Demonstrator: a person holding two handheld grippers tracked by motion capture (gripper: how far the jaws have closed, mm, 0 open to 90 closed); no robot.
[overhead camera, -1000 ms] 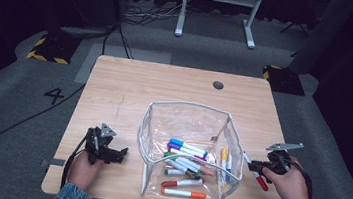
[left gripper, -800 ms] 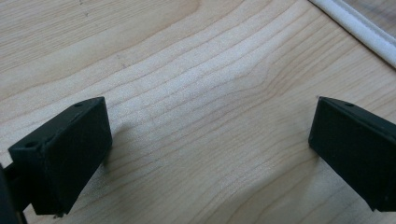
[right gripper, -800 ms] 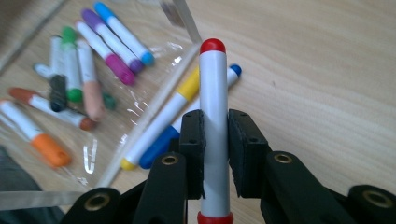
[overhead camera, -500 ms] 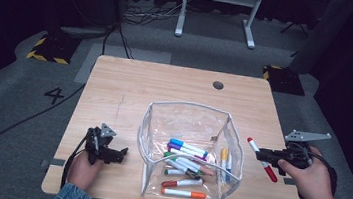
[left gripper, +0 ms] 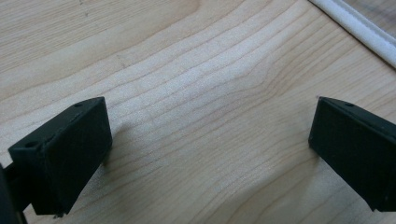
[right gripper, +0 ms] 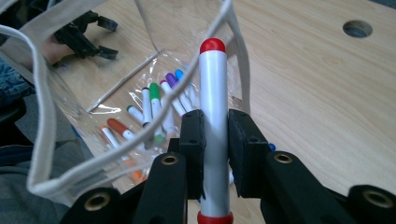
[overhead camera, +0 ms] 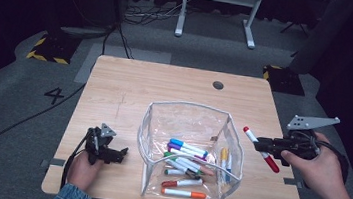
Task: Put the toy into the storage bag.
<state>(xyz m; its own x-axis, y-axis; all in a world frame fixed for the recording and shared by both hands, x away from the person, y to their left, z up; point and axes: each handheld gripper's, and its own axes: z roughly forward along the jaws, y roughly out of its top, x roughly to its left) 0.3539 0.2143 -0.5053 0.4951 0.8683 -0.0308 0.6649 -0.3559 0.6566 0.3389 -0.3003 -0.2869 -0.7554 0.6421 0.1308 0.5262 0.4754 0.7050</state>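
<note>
The right gripper (right gripper: 215, 140) has its jaws clamped on the barrel of a red-capped marker (right gripper: 213, 107), gripping it near mid-length so that both red ends project clear of the pads. In the high view the right gripper (overhead camera: 266, 144) holds the marker (overhead camera: 261, 149) slanted in the air, above the counter (overhead camera: 130, 89) and just beside the right wall of the clear pouch (overhead camera: 233, 136). Holding at mid-barrel keeps the marker balanced, and this elevated position probably serves to carry it over the white-trimmed rim rather than against the flexible wall.

The pouch stands open-topped near the front edge of the counter and contains the other markers (overhead camera: 185, 161) lying flat on its floor, which suggests the held marker is to be placed among them.

The left gripper (overhead camera: 108, 152) rests on the counter, well apart to the left of the pouch. Its jaws stand wide apart with bare wood (left gripper: 205, 116) between them; nothing is gripped. It appears parked, out of the working path.
</note>
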